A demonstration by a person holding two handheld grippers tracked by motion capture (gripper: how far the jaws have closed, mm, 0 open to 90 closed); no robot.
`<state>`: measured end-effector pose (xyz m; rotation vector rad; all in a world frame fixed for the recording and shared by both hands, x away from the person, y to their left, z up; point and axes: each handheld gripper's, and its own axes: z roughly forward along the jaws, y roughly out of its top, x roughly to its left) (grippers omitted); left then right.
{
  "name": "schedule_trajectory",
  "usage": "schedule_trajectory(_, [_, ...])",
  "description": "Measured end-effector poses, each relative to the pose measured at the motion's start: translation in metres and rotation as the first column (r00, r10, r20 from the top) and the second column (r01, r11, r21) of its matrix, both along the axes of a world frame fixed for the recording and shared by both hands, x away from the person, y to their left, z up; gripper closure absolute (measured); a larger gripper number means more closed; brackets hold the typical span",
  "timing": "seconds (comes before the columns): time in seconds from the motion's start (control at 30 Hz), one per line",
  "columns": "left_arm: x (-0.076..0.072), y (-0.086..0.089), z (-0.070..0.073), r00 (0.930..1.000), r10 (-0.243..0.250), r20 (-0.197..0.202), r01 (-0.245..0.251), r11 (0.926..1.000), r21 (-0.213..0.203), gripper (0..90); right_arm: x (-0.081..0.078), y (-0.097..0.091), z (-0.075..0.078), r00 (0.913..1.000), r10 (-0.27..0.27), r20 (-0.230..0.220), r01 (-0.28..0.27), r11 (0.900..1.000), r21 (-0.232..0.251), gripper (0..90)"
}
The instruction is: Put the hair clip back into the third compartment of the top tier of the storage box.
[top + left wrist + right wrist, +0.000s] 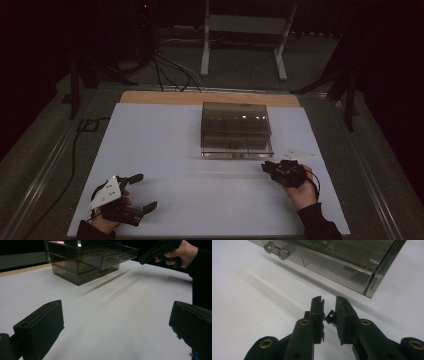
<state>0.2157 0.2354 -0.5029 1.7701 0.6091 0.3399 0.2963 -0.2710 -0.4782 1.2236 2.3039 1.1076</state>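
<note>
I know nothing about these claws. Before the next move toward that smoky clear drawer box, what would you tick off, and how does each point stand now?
1. Right claw near the drawer box: ok, just in front of its right corner.
2. Right claw's jaws: nearly shut, a narrow gap left; something small and dark sits between them, what it is: cannot tell.
3. Lower drawer slid out a bit: ok.
4. Drawer knobs free to reach: ok.
5. Left claw open and away from the box: ok.
6. Drawer contents: cannot tell.
</note>
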Motion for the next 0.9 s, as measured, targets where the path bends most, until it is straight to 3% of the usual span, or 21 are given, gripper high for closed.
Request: schedule_trajectory(0.9, [0.0,0.0,0.0,1.0,0.002,-0.005,-0.002,1.0,0.001,0.6,-0.004,0.006,0.02,0.9989,0.034,0.032,-0.033,0.9994,-0.012,76.6])
